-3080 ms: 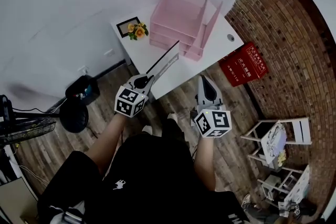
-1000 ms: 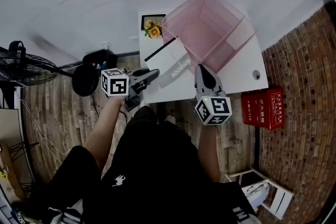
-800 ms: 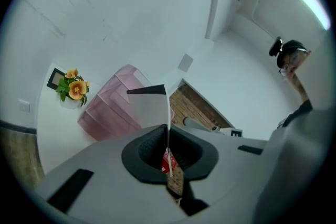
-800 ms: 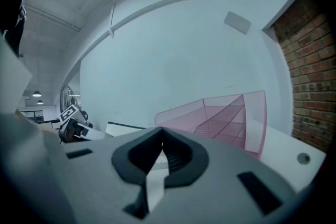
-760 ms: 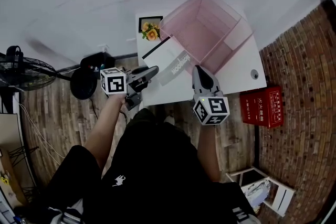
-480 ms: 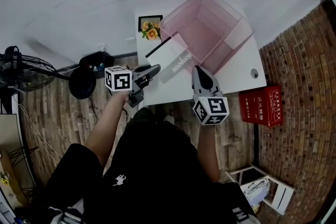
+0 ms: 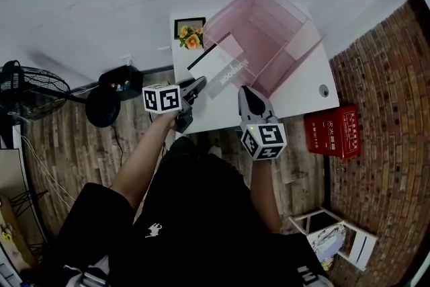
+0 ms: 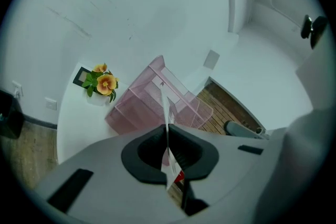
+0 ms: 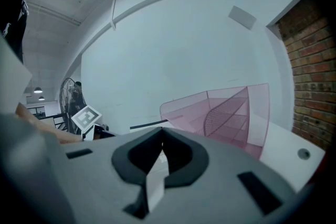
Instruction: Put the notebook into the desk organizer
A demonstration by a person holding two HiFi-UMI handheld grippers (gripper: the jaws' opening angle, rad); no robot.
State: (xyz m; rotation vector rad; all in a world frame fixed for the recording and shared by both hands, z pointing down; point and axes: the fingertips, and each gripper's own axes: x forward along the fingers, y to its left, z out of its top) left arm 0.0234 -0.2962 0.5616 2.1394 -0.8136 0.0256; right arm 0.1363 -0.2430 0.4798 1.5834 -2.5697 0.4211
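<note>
The notebook (image 7: 222, 64) is white with a black spine and a grey printed band. It is held on edge above the white table (image 7: 302, 94), its far corner at the open front of the pink mesh organizer (image 7: 295, 44). My left gripper (image 7: 200, 84) is shut on its near end. In the left gripper view the notebook (image 8: 167, 113) runs as a thin edge from the pads toward the organizer (image 8: 136, 107). My right gripper (image 7: 242, 91) hovers just right of the notebook, shut and holding nothing. Beyond it stands the organizer (image 9: 231, 107), with the notebook's black edge (image 9: 149, 124) to its left.
A potted orange flower (image 7: 190, 40) and a small black picture frame (image 7: 188, 25) stand at the table's back left, close beside the organizer. On the wooden floor lie a red box (image 7: 332, 131) to the right and a fan (image 7: 27, 87) and a black round object (image 7: 114, 80) to the left.
The left gripper has carried the notebook up and right, so its far corner now reaches the organizer's front. The right gripper has drifted slightly left alongside it.
</note>
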